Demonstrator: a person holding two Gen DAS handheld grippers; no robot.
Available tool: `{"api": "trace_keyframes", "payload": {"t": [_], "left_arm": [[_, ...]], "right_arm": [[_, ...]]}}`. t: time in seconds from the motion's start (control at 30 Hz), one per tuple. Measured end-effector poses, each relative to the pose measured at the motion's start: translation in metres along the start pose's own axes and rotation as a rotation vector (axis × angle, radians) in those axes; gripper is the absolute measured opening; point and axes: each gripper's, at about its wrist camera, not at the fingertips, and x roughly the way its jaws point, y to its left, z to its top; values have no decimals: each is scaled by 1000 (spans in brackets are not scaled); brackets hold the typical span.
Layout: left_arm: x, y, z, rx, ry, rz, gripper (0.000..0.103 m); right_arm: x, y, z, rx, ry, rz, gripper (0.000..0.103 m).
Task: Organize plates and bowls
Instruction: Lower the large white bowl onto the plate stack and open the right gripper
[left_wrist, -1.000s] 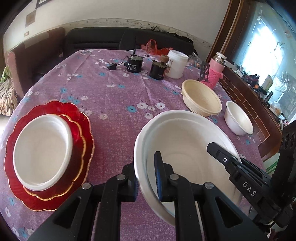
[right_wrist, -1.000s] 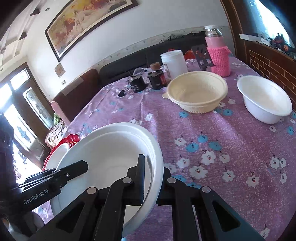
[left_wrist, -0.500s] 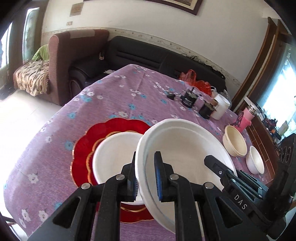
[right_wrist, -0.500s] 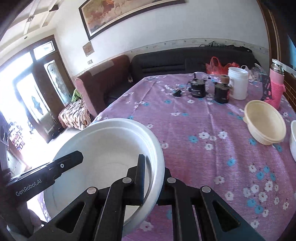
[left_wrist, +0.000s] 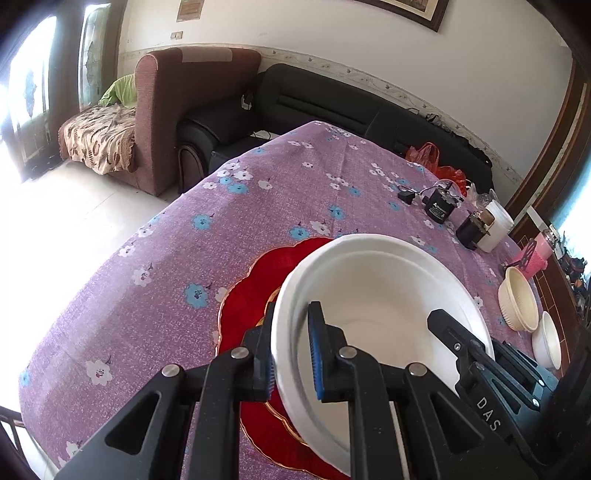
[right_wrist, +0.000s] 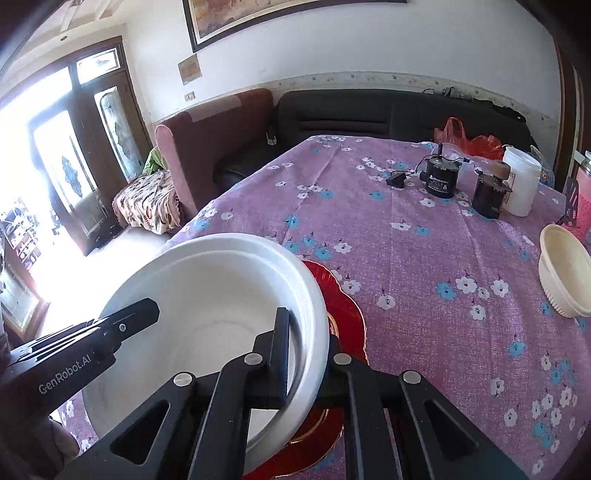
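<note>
Blown-out daylight left, fisheye-warped edges

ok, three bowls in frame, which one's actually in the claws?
The big white bowl, rim pinched by the left claw and the right claw. The cream bowl and small white bowl sit loose on the tablecloth.

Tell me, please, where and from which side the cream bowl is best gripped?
Grip the cream bowl by its thin rim, one finger inside and one outside, coming from above. It sits upright and open on the cloth, and its ribbed wall looks too wide to span. The near side is free.
</note>
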Motion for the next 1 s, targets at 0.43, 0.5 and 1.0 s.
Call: {"api": "trace_keyframes", "payload": {"t": [0.43,0.5,1.0], "left_arm": [[1,7,3,0,-37,60,42],[-4,10,4,-14,-48,65,47],[-42,13,6,-51,-109,10,59]], "right_arm": [[19,-4,-4,-8,10,-23,10],[18,-5,-4,-12,5,-21,10],[6,2,-2,-18,-32,-8,61]]}}
